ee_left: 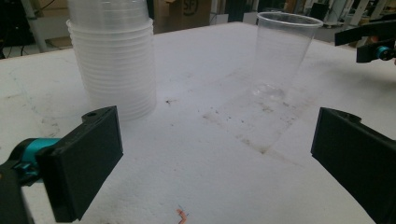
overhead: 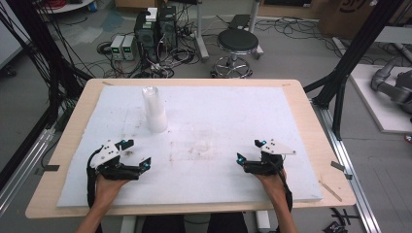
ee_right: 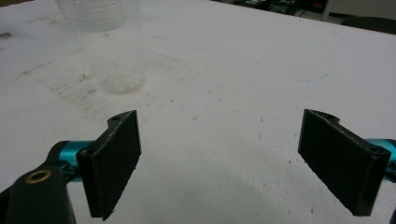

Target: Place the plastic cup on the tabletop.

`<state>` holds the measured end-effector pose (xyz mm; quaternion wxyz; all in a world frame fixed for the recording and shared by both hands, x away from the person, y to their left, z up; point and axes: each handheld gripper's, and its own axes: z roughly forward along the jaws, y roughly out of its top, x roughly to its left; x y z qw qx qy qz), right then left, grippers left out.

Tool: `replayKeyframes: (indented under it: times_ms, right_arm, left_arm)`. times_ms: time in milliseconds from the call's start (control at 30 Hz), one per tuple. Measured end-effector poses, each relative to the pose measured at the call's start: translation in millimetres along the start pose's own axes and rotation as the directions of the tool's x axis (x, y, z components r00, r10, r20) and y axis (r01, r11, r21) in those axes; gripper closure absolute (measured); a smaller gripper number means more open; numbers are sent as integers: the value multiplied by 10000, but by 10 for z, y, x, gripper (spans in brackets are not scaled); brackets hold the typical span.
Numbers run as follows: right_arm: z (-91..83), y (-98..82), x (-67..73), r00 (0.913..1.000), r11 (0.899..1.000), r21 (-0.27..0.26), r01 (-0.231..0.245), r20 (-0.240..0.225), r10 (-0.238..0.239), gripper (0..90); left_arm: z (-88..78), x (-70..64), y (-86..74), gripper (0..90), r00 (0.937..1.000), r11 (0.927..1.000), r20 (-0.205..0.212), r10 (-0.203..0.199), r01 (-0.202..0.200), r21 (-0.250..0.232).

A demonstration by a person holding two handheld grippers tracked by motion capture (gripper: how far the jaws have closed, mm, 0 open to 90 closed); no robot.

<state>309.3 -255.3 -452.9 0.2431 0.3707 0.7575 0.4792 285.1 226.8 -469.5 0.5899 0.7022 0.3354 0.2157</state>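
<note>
A wooden table (overhead: 311, 126) carries a white foam sheet (overhead: 218, 116) that covers most of its top. In the high view, a stack of clear plastic cups (overhead: 154, 110) stands upright in the upper left part of the sheet, well apart from both hands.

The left gripper (overhead: 137, 154) sits in the lower left of the high view, held by the person's left hand (overhead: 108, 187), its jaws spread wide with nothing between them. The right gripper (overhead: 249, 150) sits in the lower right, held by the right hand (overhead: 272, 182), and its jaws also stand wide apart and hold nothing. Both hover low near the sheet's near edge (whether either touches the foam cannot be told).

In the left gripper view the stack of cups fills the upper left, and a single clear cup (ee_left: 282, 56) stands upright in the upper middle, beside the stack and apart from it. The other gripper's black and teal tip shows at the upper right edge. The foam between the jaws is scuffed with brown specks, and a small pinkish scrap (ee_left: 181, 215) lies at the bottom centre.

In the right gripper view, the single cup's round base appears in the upper left, with the stack blurred behind it at the top edge.
</note>
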Motion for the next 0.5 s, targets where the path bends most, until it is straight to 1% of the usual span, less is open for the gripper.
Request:
replayKeyframes:
  times_ms: [133, 200, 333, 367, 467, 500]
  right_arm:
    - [-2, -5, -3, 10000, 10000, -7, -60, -5, 60, 132]
    - [-3, -6, 1, 10000, 10000, -25, -10, 8, 10, 132]
    - [-2, -9, 11, 9998, 10000, -7, 42, 184, -42, 133]
    - [-1, -8, 16, 9997, 10000, -32, 84, 227, -83, 133]
    - [-5, -12, 27, 9996, 9999, -18, 109, 243, -108, 133]
    - [-6, -13, 24, 9994, 9997, -58, 233, 264, -231, 133]
  left_arm:
    - [-10, 0, -4, 20, 10000, 10000, -8, -1, 1, -90]
    - [-15, -1, -6, 20, 10000, 9999, -58, -23, 22, -142]
    - [-20, 12, -8, 20, 9999, 9998, 62, -92, 93, -180]
    - [-26, 15, -11, 20, 9999, 9997, 112, -77, 80, -249]
    - [-29, 8, -13, 20, 9999, 9995, 82, -72, 74, -299]
    - [-30, 4, -13, 20, 10000, 9995, 61, -38, 40, -298]
